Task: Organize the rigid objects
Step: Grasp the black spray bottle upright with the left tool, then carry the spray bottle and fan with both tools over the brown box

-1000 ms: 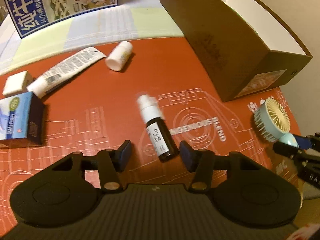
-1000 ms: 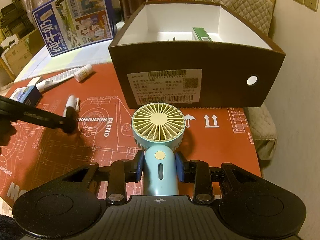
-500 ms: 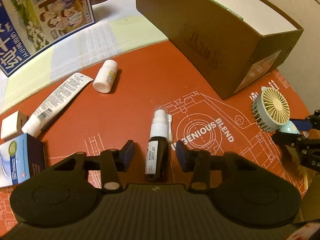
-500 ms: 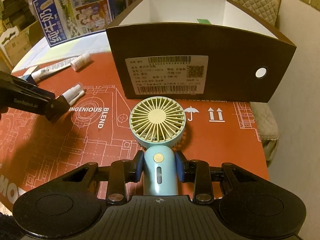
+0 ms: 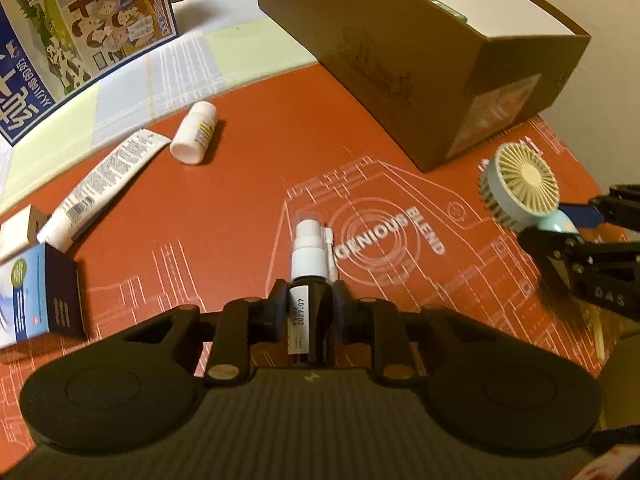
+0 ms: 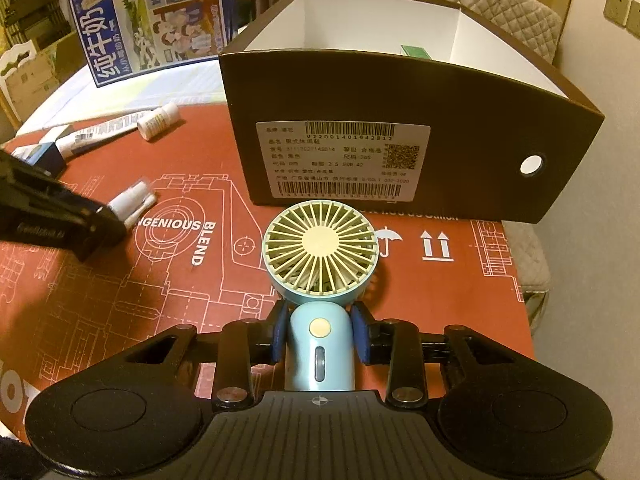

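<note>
The left gripper (image 5: pixel 310 300) is closing its fingers (image 5: pixel 280 300) on the dark spray bottle (image 5: pixel 308 280). The right gripper (image 6: pixel 320 334) is clamping the blue fan (image 6: pixel 320 344), seemingly just off the bench (image 6: pixel 440 300). The brown box (image 6: pixel 400 120) is sitting at twelve o'clock.

Red printed mat (image 5: pixel 224 216) covers the table's near part. Blue milk carton (image 6: pixel 160 12) stands at the far left edge. Quilted chair (image 6: pixel 504 12) behind; wall sockets (image 6: pixel 622 10) right.
</note>
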A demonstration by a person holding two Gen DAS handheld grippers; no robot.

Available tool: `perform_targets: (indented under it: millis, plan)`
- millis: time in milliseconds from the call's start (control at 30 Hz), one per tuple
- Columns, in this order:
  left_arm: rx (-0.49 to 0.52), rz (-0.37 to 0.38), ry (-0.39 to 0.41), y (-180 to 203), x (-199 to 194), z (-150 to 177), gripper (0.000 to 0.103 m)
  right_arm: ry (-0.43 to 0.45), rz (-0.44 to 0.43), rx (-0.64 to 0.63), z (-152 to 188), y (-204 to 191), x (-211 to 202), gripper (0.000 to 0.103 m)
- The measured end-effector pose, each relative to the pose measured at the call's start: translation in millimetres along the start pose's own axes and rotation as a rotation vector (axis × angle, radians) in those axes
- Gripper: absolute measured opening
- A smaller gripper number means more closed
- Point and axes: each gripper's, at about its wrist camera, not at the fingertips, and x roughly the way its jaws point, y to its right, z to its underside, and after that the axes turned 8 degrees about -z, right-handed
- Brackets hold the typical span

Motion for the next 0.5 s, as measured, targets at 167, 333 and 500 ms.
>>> perform_targets:
  millis: [167, 333, 500]
  plan:
    - [-0.002, 0.011, -0.003, 3.3, -4.2, 5.6, 0.019, 0.001, 0.006, 0.008, 0.4, -0.8, 0.4, 0.030]
    - [-0.021, 0.024, -0.002, 2.3, -8.5, 8.1, 0.019, -0.003, -0.002, 0.010, 1.1, -1.5, -0.9, 0.030]
    - [-0.024, 0.032, 0.016, 1.3, -15.3, 9.2, 0.019, 0.000, -0.027, 0.026, 5.1, -1.9, -7.9, 0.030]
